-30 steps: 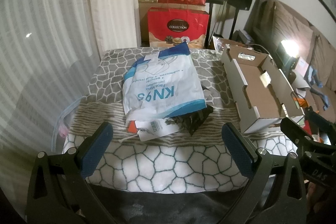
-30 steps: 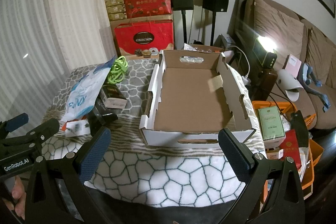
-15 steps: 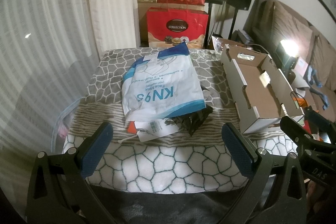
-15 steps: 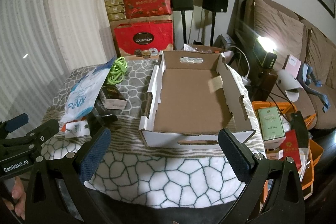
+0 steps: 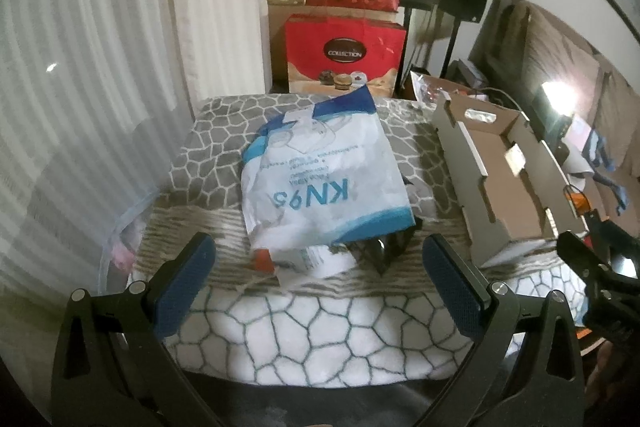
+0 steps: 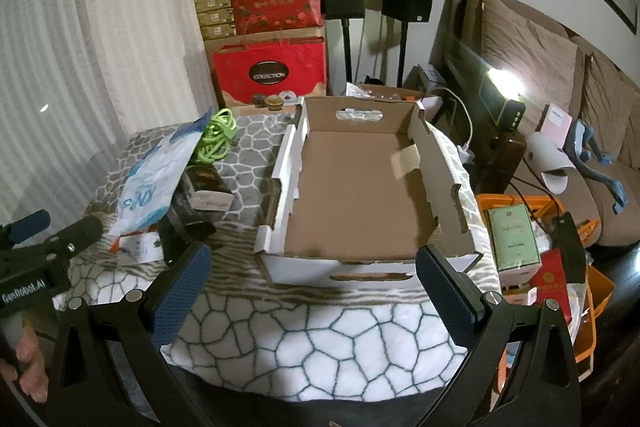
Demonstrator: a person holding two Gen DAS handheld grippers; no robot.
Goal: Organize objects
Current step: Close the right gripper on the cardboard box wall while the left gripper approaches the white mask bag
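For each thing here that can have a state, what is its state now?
cardboard box: open, empty
KN95 bag: lying flat over other items
green cord: coiled, on the blanket
left gripper: open, holding nothing
right gripper: open, holding nothing

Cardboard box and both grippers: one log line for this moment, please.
left gripper: open, facing mask bag | right gripper: open, facing cardboard box | box: empty

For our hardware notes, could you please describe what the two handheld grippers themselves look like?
Both the left gripper and the right gripper have black, triangular-framed fingers with silver screws and blue textured pads. The left gripper's body carries white "GenRobot.AI" lettering in the right wrist view. No cables or sleeves show.
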